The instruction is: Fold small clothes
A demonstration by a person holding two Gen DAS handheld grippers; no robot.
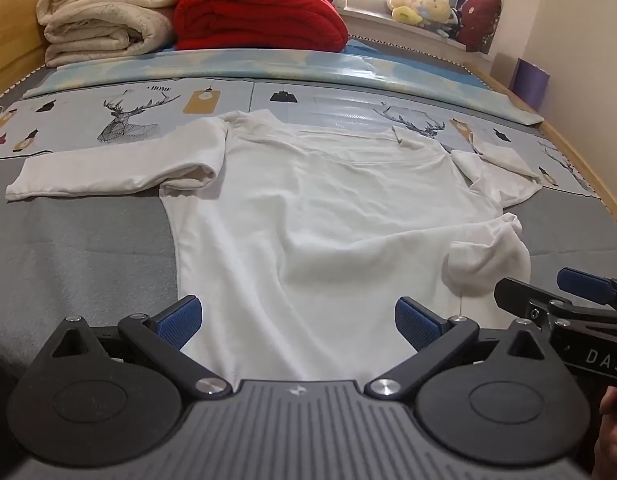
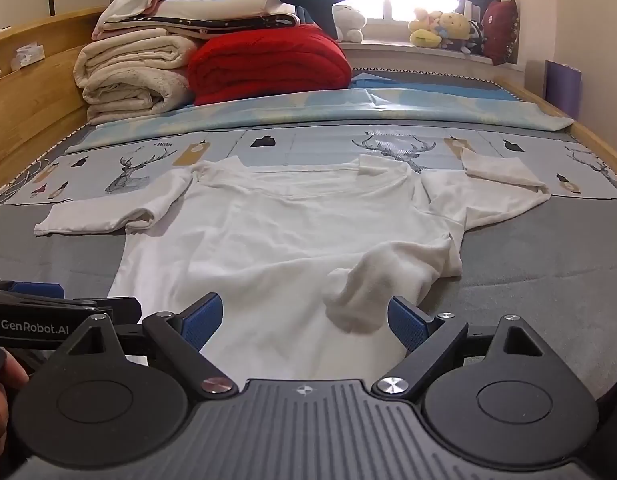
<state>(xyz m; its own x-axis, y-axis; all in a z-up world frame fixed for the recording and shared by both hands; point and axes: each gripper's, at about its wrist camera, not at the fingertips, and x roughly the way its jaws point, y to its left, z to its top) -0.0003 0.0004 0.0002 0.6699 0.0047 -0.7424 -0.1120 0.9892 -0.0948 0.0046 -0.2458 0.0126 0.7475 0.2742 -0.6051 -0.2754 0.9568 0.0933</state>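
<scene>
White long-sleeve top (image 1: 308, 208) lies flat, spread on the grey bed cover (image 1: 76, 248), collar toward the folded red blanket (image 1: 260, 16) and cream blanket (image 1: 104, 12). Its left sleeve (image 1: 108, 176) runs straight out; its right sleeve (image 2: 392, 276) is doubled back over the body, cuff bunched near the hem. Left gripper (image 1: 296, 324) and right gripper (image 2: 304, 320) both hover over the hem end, jaws spread wide, nothing pinched. Fabric looks soft, light and limp: it'll sag and drag, won't hold shape. I'd pinch the hem corners or shoulder seams, through both layers, and straighten that bunched sleeve first.
</scene>
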